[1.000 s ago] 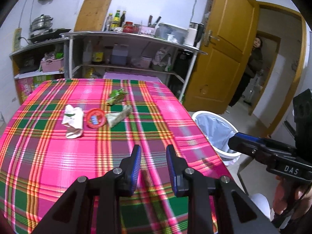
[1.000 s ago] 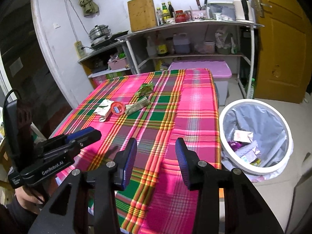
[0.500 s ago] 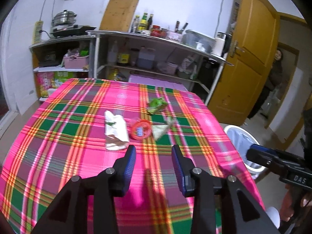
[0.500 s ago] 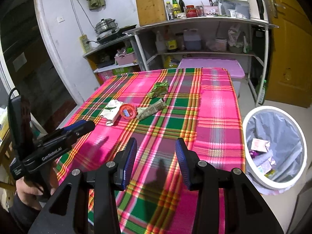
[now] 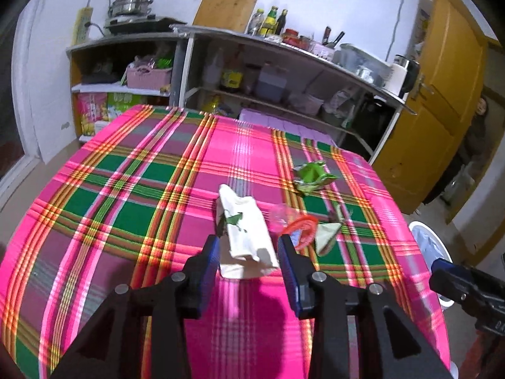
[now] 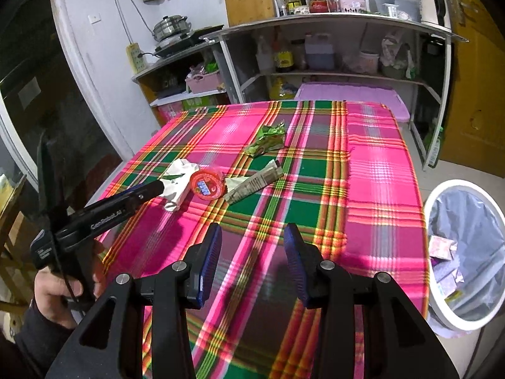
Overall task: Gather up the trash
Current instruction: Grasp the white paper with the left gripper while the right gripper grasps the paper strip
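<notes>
Here the white wrapper [image 5: 244, 233] lies flat on the plaid tablecloth [image 5: 132, 189], its long axis running away from the left gripper [image 5: 249, 252], far end tipped a little leftward in the left wrist view. The left gripper's jaws have just been opening and now stand apart on either side of the wrapper's near end; the pads do not press on it, and whether they touch it cannot be told. Just right of the wrapper lies a red round lid [image 6: 206, 184], and beyond that a folded grey-green packet [image 6: 255, 183] whose length runs toward the far right. A crumpled green wrapper [image 6: 268, 140] sits further back, apart from the rest. The right gripper [image 6: 252, 265] hangs over bare cloth nearer the table edge, jaws parted, nothing between them. A white-rimmed bin [image 6: 442, 312] with a liner stands on the floor beside the table's right side, scraps inside
</notes>
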Demonstrator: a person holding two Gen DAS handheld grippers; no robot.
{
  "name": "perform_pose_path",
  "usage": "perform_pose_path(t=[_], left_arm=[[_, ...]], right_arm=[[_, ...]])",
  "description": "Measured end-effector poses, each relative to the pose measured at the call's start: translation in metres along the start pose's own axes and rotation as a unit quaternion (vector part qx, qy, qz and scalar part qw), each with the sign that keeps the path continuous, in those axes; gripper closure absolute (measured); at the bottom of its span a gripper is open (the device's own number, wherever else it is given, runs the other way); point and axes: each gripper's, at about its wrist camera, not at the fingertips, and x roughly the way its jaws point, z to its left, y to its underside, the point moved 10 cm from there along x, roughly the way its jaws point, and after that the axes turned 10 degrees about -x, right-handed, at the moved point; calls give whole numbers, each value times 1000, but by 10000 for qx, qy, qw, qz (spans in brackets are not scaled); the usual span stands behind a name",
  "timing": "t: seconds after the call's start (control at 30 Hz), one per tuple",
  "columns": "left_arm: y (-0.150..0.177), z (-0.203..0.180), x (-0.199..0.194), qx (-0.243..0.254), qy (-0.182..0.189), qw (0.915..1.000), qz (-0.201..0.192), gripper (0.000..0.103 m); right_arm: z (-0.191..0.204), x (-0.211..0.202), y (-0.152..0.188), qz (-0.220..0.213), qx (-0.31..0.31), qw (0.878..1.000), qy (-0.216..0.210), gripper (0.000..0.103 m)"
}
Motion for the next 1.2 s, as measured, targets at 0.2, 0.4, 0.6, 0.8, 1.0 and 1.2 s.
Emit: perform_pose_path(t=[0.2,0.4,0.6,0.8,1.0,1.2], left_arm=[[2,4,27,-136,47,9995,278,65],[4,0,37,-142,134,9991,368,67],[5,-2,37,-149,185,9991,339,72],[4,0,32,-168,268,9991,282,74],[3,1,27,-167,377,9989,244,74],[2,5,23,-171,421,9987,220,76]], right_arm=[[-2,26,-11,96,45,9999,-5,61],[-4,52,-22,171,211,9996,-46,61],[-5,82,-34,307,417,9986,-93,61],[-11,112,-38,488,804,9955,-93,61],[-17,130,-38,596,1005,9932,-36,67],[-14,124,-44,517,724,9958,200,95]])
